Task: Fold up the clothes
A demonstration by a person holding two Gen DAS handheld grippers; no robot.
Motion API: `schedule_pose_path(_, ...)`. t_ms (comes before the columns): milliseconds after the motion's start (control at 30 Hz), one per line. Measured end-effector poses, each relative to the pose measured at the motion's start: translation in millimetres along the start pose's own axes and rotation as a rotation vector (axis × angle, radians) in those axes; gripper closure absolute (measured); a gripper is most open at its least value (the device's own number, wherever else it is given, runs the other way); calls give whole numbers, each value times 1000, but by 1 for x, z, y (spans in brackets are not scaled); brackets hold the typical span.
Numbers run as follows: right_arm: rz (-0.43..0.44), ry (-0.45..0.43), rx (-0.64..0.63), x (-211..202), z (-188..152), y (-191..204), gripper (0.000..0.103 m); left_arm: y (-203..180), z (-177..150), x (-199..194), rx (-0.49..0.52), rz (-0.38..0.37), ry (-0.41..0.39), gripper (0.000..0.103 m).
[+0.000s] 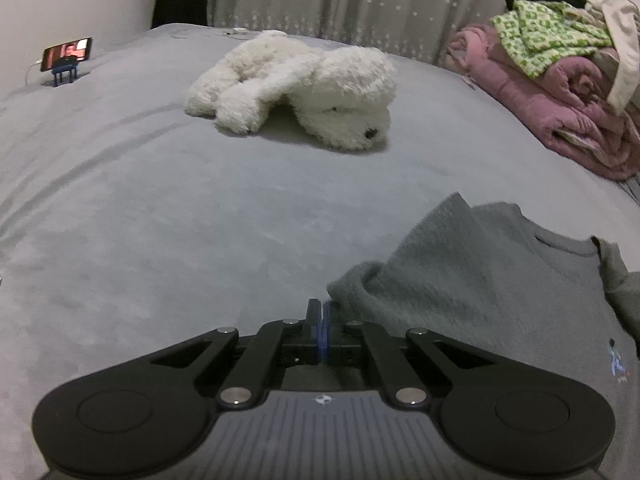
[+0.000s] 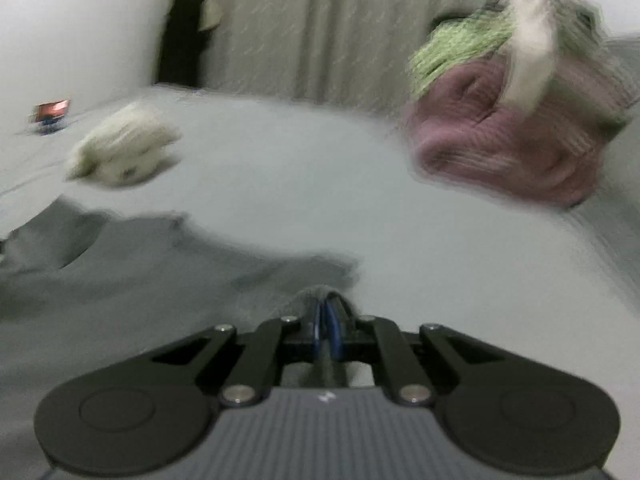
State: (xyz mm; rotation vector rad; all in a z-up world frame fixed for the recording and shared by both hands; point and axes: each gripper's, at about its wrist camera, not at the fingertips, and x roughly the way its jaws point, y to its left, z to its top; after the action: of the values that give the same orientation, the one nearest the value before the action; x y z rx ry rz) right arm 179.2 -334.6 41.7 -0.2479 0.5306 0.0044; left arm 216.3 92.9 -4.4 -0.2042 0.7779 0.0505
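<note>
A grey sweater (image 1: 480,280) lies spread on the grey bed (image 1: 160,220), at the lower right of the left wrist view. My left gripper (image 1: 321,308) is shut, its blue pads pressed together just left of the sweater's near edge; no cloth shows between them. In the blurred right wrist view the sweater (image 2: 140,272) fills the lower left. My right gripper (image 2: 327,304) is shut on a bunched fold of its edge, and the grey cloth humps over the fingertips.
A white plush dog (image 1: 304,88) lies mid-bed. A pile of pink, green and cream clothes (image 1: 560,80) sits at the far right. A phone on a blue stand (image 1: 67,54) is at the far left. A curtain (image 1: 360,0) hangs behind the bed.
</note>
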Motion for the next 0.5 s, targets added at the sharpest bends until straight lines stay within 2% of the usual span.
schedule_pose_path(67, -185, -38, -62, -10, 6, -9, 97, 0, 1, -1, -5, 5, -4, 103)
schedule_pose_path(167, -335, -17, -44, -6, 7, -29, 97, 0, 3, -1, -6, 13, -10, 103)
schedule_pose_path(300, -500, 161, -63, 41, -16, -50, 97, 1, 4, -2, -9, 26, -16, 103)
schedule_pose_path(400, -586, 298, -61, 76, -45, -62, 97, 5, 7, -4, -17, 29, -25, 103)
schedule_pose_path(500, -636, 363, -13, 91, -65, -68, 97, 11, 10, -6, -26, 26, -34, 103)
